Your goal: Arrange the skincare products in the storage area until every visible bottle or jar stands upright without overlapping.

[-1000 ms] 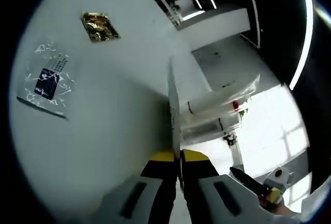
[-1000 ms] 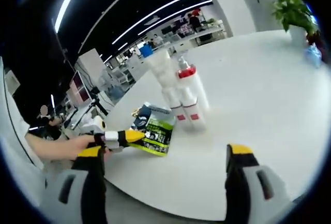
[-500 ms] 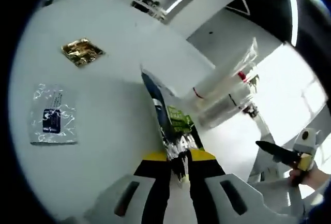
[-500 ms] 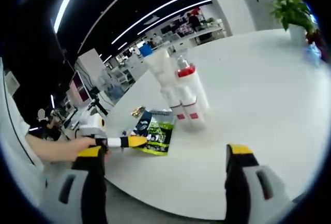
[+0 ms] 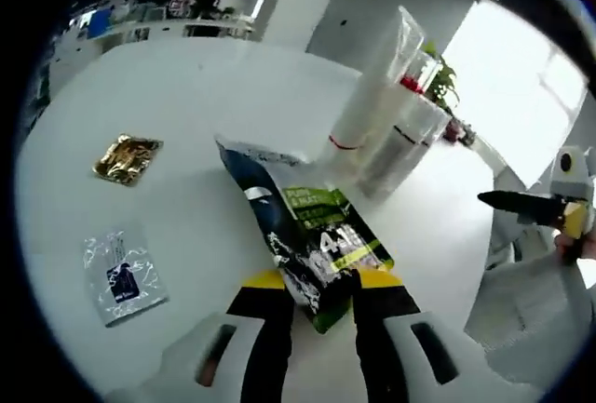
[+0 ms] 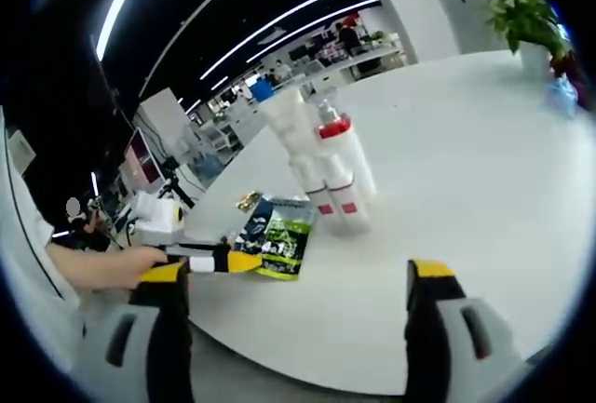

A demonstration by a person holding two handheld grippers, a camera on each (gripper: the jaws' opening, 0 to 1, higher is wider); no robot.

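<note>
while we look along the left gripper (image 5: 312,282), its two yellow-tipped jaws are pinched on the near end of a green and dark blue sachet (image 5: 312,231), which sticks out away from us over the white table (image 5: 186,189). just past the sachet we see a bundle of white tubes (image 5: 386,110) with red bands, wrapped in clear plastic and lying on its side, its near end touching or just beside the sachet's far edge. off to the left on the table sit a small gold foil packet (image 5: 128,157) and a clear packet with a dark label (image 5: 121,277), well apart from the sachet and from each other. at the right edge we catch the right gripper (image 5: 535,208), black with a yellow bit, and a hand behind it.

from the right gripper view, the right gripper (image 6: 296,282) has its jaws spread wide with nothing between them. the same tube bundle (image 6: 321,166) lies near the middle of the table (image 6: 466,161), the sachet (image 6: 277,234) beside it, with the left gripper (image 6: 233,261) clamped on its edge and a hand (image 6: 112,266) holding it. a potted plant (image 6: 526,17) stands at the far right.
</note>
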